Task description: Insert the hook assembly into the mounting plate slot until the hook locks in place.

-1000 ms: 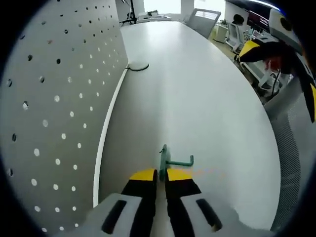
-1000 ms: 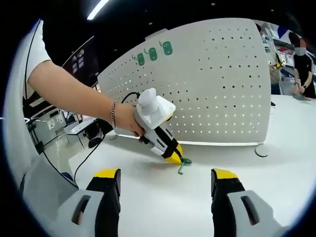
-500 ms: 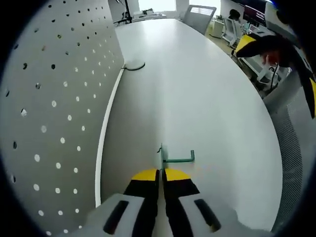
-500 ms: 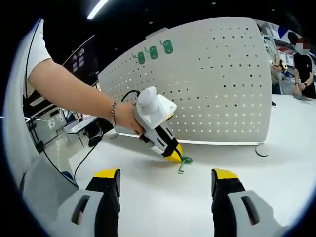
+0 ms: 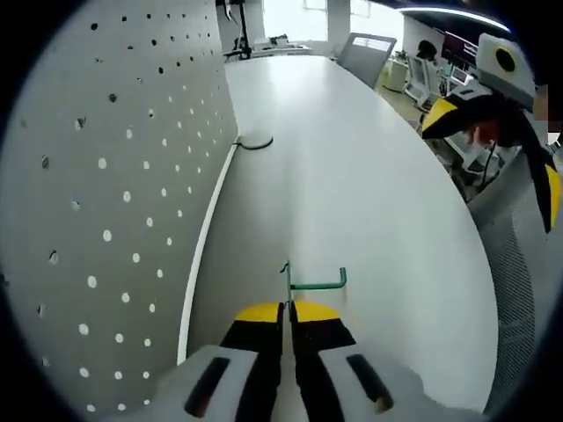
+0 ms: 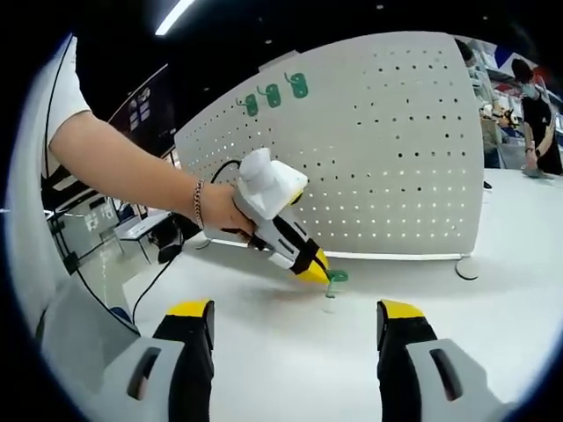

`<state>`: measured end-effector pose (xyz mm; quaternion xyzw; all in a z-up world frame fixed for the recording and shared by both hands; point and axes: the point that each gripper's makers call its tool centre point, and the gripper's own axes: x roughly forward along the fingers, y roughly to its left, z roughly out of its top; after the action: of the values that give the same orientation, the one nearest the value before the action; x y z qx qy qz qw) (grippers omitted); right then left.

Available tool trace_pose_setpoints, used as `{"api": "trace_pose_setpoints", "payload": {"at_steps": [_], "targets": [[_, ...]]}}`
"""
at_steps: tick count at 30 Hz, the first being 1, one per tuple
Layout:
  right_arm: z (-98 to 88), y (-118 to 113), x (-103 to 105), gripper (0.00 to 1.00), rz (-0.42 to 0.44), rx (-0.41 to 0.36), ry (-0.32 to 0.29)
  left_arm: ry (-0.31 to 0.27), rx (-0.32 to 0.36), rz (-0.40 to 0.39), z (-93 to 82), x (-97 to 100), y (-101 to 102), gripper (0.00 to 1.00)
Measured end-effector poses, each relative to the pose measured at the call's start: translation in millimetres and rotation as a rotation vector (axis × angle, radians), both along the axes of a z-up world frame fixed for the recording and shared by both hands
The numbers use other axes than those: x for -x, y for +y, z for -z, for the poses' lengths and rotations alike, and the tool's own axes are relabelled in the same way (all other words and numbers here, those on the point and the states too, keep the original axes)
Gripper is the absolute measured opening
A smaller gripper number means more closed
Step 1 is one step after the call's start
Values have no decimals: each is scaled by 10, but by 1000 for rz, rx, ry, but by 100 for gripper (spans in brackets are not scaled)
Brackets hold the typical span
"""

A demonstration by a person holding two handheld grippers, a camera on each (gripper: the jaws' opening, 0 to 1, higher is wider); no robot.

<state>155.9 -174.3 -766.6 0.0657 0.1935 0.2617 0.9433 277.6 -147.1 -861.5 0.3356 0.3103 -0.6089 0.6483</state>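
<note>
My left gripper [image 5: 288, 309] is shut on the flat plate of a small green hook [image 5: 310, 282], whose bent arm points right just above the white table [image 5: 369, 176]. In the right gripper view the same left gripper [image 6: 318, 264], held by a person's hand, carries the green hook [image 6: 334, 280] slightly above the tabletop in front of the white pegboard [image 6: 396, 149]. The pegboard [image 5: 97, 193] fills the left side of the left gripper view. Three green hooks [image 6: 273, 94] hang near the board's top edge. My right gripper [image 6: 295, 330] is open, low over the table, with nothing between its fingers.
A black cable [image 5: 251, 141] loops at the pegboard's foot. Office chairs [image 5: 365, 48] stand at the table's far end. A round board foot [image 6: 466, 266] rests on the table at right. A person [image 6: 532, 123] stands in the background at far right.
The left gripper has lifted the green hook off the table and turned it more upright, shifting slightly right toward the pegboard. The right gripper has stayed still and open.
</note>
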Motion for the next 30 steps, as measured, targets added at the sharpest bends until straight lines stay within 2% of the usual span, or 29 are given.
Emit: {"api": "trace_pose_setpoints", "payload": {"at_steps": [13, 22, 24, 30], "targets": [[-28, 4, 5, 73, -2, 1, -10, -15, 78, -33, -187, 23, 17, 3], [-48, 8, -2, 73, -1, -6, -16, -21, 173, -88, -387, -2, 36, 3], [-43, 7, -1, 73, -1, -3, -14, -43, 175, -85, -417, -10, 53, 3], [-39, 14, -3, 73, -3, -4, -13, -55, 211, -108, -539, -22, 74, 3]]}}
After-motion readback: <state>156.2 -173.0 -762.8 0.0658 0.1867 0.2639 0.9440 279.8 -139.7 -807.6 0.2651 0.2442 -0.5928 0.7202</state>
